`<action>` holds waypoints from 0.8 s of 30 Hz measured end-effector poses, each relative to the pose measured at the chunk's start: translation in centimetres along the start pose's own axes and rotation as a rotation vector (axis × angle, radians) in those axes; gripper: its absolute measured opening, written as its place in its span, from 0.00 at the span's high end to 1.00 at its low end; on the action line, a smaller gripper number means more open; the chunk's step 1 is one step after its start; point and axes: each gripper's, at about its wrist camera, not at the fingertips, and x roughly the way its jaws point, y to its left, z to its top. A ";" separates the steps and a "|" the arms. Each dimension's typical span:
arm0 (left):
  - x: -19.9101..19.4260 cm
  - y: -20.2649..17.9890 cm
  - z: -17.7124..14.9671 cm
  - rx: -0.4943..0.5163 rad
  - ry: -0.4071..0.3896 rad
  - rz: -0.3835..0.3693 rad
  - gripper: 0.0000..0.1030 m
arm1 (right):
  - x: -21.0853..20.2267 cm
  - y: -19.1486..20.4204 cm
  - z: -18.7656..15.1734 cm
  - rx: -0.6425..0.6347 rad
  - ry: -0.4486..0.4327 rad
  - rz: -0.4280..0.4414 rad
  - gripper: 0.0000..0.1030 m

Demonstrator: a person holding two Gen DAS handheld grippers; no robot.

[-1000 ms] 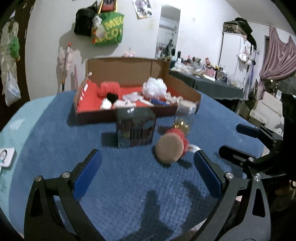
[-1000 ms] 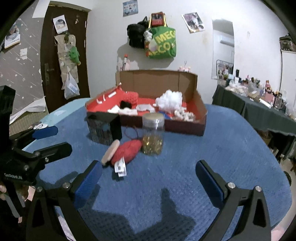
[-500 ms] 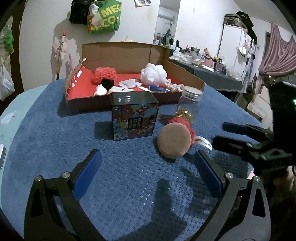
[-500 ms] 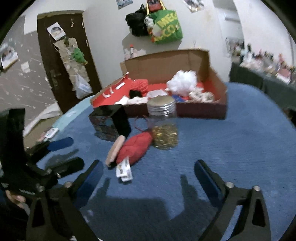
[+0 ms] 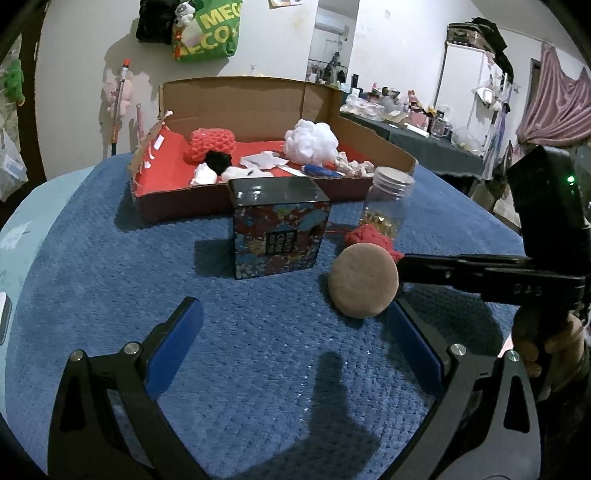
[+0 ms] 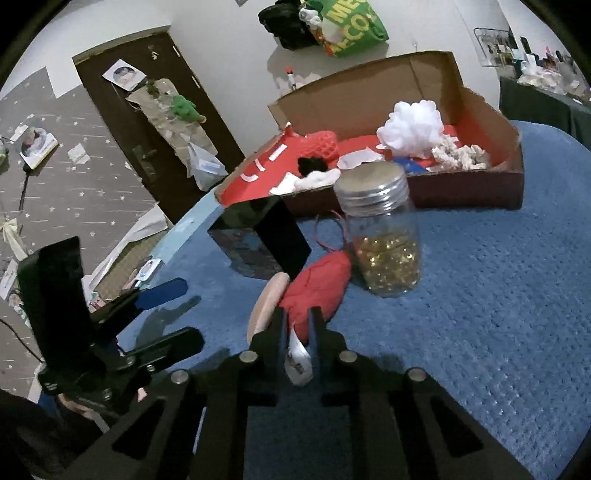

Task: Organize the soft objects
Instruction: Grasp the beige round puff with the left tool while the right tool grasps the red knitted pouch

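Red plush toy (image 6: 317,291) pinched at its near end by the right gripper (image 6: 297,325), white tag (image 6: 298,360) unreadable, left gripper (image 5: 291,343) gaping, "MEG" on the upper-frame green bag (image 5: 208,27).

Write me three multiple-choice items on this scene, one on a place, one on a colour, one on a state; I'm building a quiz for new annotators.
1. Where does the glass jar stand?
A. inside the cardboard box
B. on the blue cloth, in front of the cardboard box
C. on top of the black tin

2. What colour is the lining of the cardboard box?
A. red
B. green
C. yellow

3. How is the right gripper?
A. wide open over the jar
B. shut on the jar's lid
C. shut on the red plush toy

Answers: 1 B, the jar rests on the blue cloth before the box's front wall. 2 A, the box floor shows red. 3 C, the fingers pinch the toy's near end by its white tag.
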 end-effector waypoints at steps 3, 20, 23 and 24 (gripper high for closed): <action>0.2 -0.2 0.0 0.002 0.006 -0.008 0.02 | -1.3 -0.4 -0.1 0.017 -0.009 0.018 0.90; 1.4 -1.5 -0.5 0.022 0.051 -0.028 0.02 | -3.8 -0.7 -1.3 -0.140 -0.023 -0.315 0.16; 2.0 -1.7 -0.4 0.024 0.067 -0.039 0.02 | -2.9 -0.2 -1.3 -0.174 -0.014 -0.319 0.16; 2.1 -1.9 -0.3 0.028 0.074 -0.044 0.02 | -2.6 -0.2 -1.4 -0.182 -0.009 -0.327 0.16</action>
